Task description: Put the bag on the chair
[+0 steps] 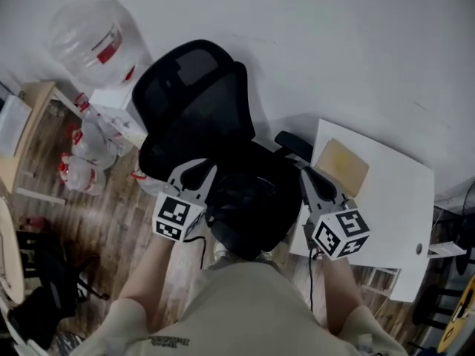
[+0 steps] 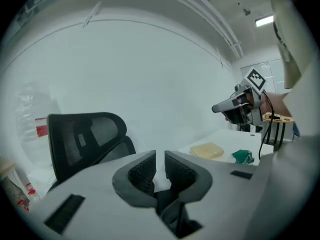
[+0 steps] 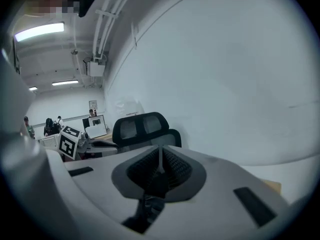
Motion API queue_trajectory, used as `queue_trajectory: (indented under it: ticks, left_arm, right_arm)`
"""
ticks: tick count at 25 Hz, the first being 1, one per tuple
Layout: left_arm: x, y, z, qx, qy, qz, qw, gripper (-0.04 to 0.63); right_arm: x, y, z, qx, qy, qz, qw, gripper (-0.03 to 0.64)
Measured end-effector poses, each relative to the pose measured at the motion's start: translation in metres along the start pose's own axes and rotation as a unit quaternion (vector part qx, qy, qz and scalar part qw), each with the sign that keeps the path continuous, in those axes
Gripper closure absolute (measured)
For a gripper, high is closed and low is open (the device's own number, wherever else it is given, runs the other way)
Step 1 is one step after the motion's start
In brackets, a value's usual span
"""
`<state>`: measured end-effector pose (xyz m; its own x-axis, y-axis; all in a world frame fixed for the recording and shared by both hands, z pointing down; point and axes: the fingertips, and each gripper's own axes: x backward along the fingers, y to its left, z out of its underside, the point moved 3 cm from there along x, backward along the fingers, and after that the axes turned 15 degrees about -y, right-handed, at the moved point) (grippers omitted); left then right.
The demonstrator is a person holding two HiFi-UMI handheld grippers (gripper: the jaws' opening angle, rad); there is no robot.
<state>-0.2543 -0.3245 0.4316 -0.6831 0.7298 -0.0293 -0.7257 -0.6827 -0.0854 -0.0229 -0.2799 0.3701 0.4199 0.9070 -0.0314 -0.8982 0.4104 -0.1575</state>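
Left gripper (image 2: 160, 159) is seen almost closed: only a narrow slit is left between its pads, and nothing is held in it. The right gripper (image 3: 160, 154) is seen closed, its pads meeting at the tips with nothing between them. In the head view both are held at the lower middle of the frame.

A white wall (image 1: 356, 50) fills the upper part of that view. The black mesh chair (image 1: 194, 102) is set at the centre, with its back towards the wall. A white table (image 1: 393, 191) is placed at the right of the frame, just beside the chair. The black bag (image 1: 249, 206) is seen on the chair seat, between the two grippers; its outline is hard to separate from the dark seat. A clear water jug (image 1: 93, 39) is seen at the upper left. A yellowish pad (image 1: 343, 165) is laid on the table, and a small green object (image 2: 243, 156) is shown near it in the left gripper view.
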Motion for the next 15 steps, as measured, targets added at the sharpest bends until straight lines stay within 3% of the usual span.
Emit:
queue_trajectory:
  ticks: [3, 8, 15]
  left_arm:
    - [0.007, -0.003, -0.026, -0.014, -0.007, 0.004, 0.9999, 0.531]
    - [0.016, -0.014, -0.062, -0.004, -0.031, 0.023, 0.9992, 0.540]
    - [0.022, -0.028, -0.087, -0.035, -0.057, 0.024, 0.9975, 0.568]
  right_arm:
    - [0.012, 0.007, -0.026, 0.016, -0.031, -0.009, 0.999, 0.588]
    - [0.029, 0.020, -0.051, 0.037, -0.058, -0.018, 0.997, 0.595]
    - [0.046, 0.028, -0.059, 0.042, -0.054, -0.031, 0.997, 0.595]
